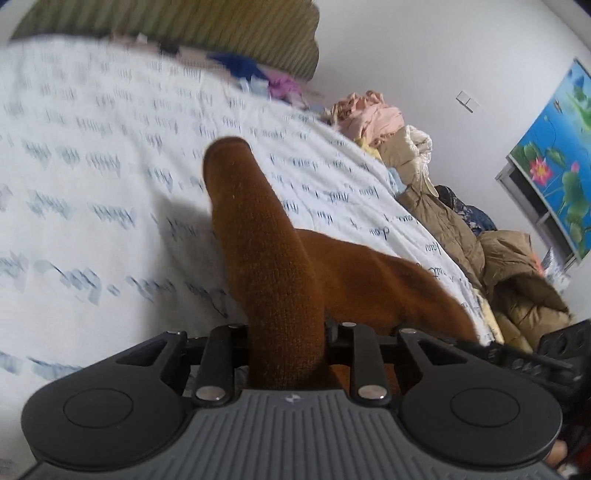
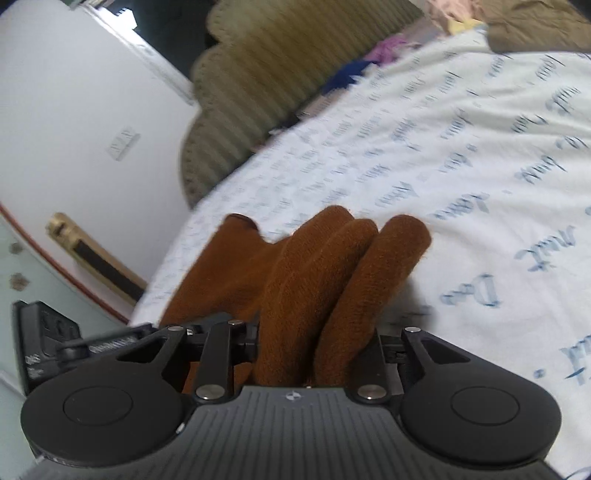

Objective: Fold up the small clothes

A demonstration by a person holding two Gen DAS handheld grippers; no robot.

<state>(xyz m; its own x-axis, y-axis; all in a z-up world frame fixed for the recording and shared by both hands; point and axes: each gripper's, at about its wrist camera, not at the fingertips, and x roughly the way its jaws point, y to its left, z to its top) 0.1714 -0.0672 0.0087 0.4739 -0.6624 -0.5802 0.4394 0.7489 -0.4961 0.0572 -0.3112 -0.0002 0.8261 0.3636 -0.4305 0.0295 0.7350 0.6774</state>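
A glove (image 1: 280,266) lies on the bed (image 1: 110,184), its ends in both claws. Clothes (image 1: 443,206) pile along the bed's right edge; the headboard (image 1: 221,33) stands behind.

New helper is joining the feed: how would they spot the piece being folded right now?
Start at the white bedsheet with blue handwriting. Just ahead of both cameras is a rust-brown knitted glove. It is the only brown knit; the other clothes lie piled along the bed's edges.

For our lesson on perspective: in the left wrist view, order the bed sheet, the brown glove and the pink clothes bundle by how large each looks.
1. bed sheet
2. brown glove, enlarged by its nearness to the camera
3. pink clothes bundle, farther off, so true size is unsure
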